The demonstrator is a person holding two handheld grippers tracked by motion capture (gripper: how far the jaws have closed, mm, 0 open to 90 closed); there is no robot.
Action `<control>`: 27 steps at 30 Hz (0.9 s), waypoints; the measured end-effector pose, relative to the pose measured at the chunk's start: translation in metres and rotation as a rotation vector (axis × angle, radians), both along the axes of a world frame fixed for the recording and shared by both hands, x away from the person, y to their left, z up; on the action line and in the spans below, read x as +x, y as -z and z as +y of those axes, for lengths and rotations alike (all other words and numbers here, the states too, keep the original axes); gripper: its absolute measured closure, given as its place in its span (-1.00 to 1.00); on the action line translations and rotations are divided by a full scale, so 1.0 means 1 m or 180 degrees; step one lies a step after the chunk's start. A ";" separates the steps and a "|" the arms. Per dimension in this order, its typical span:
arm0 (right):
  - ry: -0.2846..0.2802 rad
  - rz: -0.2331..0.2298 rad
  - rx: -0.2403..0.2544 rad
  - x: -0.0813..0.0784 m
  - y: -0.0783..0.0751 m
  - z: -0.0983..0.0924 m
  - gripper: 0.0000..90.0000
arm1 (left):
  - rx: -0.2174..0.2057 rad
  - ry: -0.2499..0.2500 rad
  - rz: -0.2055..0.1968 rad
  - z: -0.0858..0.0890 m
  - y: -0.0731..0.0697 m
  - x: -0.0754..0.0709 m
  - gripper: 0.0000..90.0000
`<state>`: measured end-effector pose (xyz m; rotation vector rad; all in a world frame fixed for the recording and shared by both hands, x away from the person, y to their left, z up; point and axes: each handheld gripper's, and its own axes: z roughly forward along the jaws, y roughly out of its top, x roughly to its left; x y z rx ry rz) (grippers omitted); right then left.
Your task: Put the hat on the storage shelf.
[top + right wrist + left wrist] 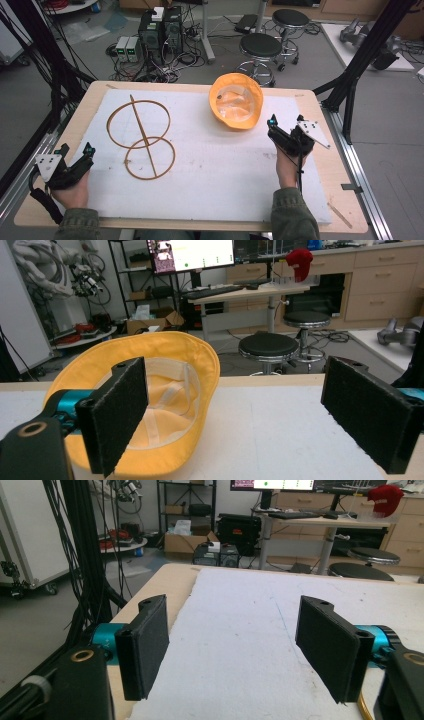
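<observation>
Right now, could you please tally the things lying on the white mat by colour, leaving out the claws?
Yellow-orange: 1, the hat, lying upside down.
Brown: 1, the wooden frame, two rings joined by a straight stick.
Total: 2, both on the white mat.

Cap (pixel 236 102) on sheet (pixel 210 165), right of hoop rack (pixel 141 137).

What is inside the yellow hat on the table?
The hat lies upside down, so its pale lining and inner band show. Nothing else is visible in it. In the right gripper view, the right gripper's left jaw covers part of the inside.
</observation>
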<state>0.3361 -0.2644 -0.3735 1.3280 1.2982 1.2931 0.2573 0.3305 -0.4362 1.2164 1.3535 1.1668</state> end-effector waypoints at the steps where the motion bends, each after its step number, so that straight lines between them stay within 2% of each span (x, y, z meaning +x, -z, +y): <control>1: -0.0008 -0.0018 -0.0003 0.003 0.000 0.000 -0.76 | 0.0002 0.0006 0.0012 -0.001 0.000 0.000 -0.34; 6: 0.0041 0.0026 0.0023 0.015 0.000 -0.003 -0.76 | 0.0004 0.0025 0.0007 -0.003 0.000 0.002 -0.34; 9: 0.0068 0.0117 0.0136 0.024 -0.003 -0.006 -0.76 | 0.0000 0.0042 0.0009 -0.005 0.000 0.005 -0.34; 14: 0.0068 0.0130 0.0151 0.036 -0.013 -0.007 -0.76 | 0.0017 0.0083 -0.0003 -0.009 0.000 0.007 -0.34; 16: 0.0052 0.0094 0.0171 0.039 -0.017 -0.006 -0.76 | 0.0022 0.0095 -0.0017 -0.011 -0.001 0.008 -0.34; 20: 0.0031 0.0106 0.0139 0.044 -0.020 -0.004 -0.76 | 0.0053 0.0102 -0.0008 -0.012 -0.001 0.008 -0.34; 23: -0.0014 0.0176 0.0086 0.055 -0.021 -0.002 -0.76 | 0.0050 0.0103 -0.0012 -0.012 -0.001 0.009 -0.34; 27: -0.0055 0.0313 0.0136 0.066 -0.020 0.001 -0.76 | 0.0047 0.0098 -0.0015 -0.012 0.000 0.009 -0.34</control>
